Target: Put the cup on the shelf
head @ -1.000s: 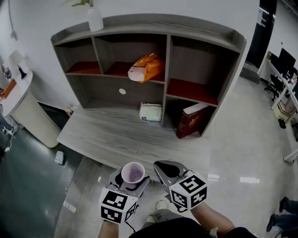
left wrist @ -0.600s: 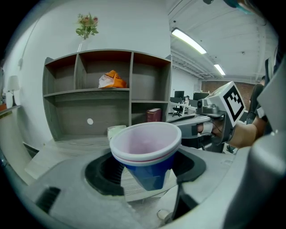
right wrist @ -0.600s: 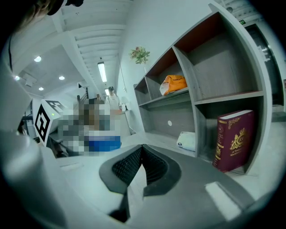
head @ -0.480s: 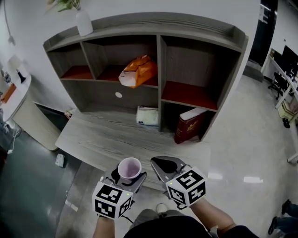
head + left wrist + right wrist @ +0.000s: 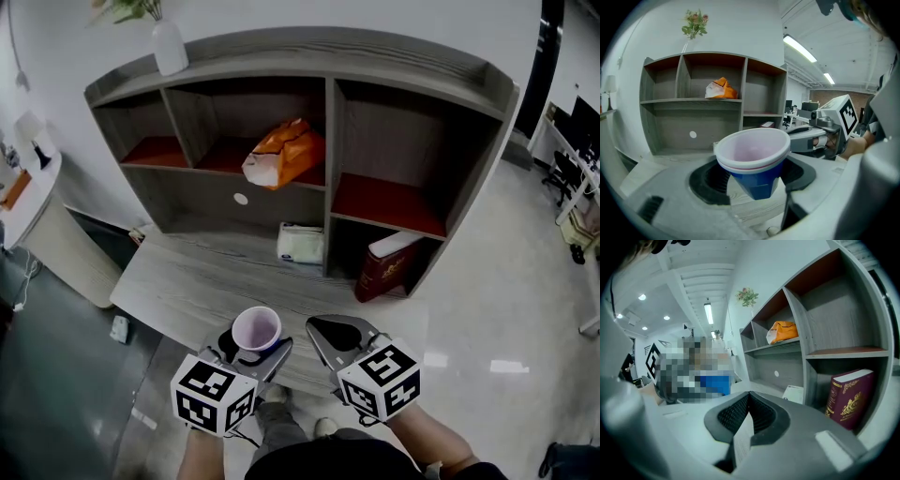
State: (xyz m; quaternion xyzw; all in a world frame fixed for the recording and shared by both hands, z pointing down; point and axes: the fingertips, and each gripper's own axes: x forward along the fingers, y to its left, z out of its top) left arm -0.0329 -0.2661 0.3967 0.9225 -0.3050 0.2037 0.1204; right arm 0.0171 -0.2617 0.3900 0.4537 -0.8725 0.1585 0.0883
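A blue paper cup with a white, pinkish inside stands upright between the jaws of my left gripper, which is shut on it above the front edge of the grey desk. My right gripper is just to the right of it, shut with nothing in it. The grey shelf unit with red-brown boards rises at the back of the desk. Its right-hand upper compartment holds nothing.
An orange bag lies on the middle shelf. Below it a white packet sits on the desk, and a dark red book leans in the lower right compartment. A white vase stands on top of the shelf.
Both grippers have moved forward over the desk's front edge, towards the shelf, with the cup still in the left one. The shelf now looks nearer.
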